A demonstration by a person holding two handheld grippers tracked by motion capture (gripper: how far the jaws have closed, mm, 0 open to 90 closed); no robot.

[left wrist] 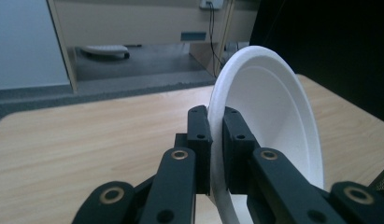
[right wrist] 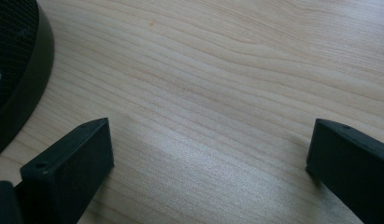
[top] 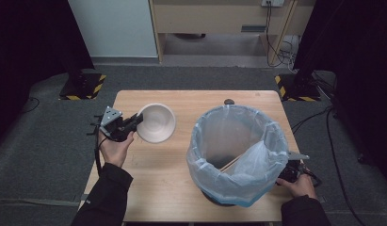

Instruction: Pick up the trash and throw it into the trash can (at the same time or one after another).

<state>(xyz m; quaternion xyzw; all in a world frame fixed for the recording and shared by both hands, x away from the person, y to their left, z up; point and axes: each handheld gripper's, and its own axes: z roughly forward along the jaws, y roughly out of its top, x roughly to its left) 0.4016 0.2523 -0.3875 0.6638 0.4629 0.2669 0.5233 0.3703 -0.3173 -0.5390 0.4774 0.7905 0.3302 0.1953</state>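
A white foam bowl [top: 157, 122] hangs tilted on its edge above the left half of the wooden table [top: 158, 179]. My left gripper [top: 137, 120] is shut on the bowl's near rim. In the left gripper view the two black pads pinch the thin rim of the bowl [left wrist: 273, 116] from both sides, and the left gripper [left wrist: 216, 140] points towards the far edge of the table. My right gripper [top: 291, 173] lies low on the table at the right, largely hidden behind the bin. In its own view the right gripper [right wrist: 210, 144] stands open over bare wood, with nothing between its jaws.
A black mesh waste bin lined with a pale blue plastic bag [top: 237, 150] stands on the right half of the table, and its base [right wrist: 26, 74] lies just left of my right gripper. A small dark object [top: 229, 101] sits at the table's far edge.
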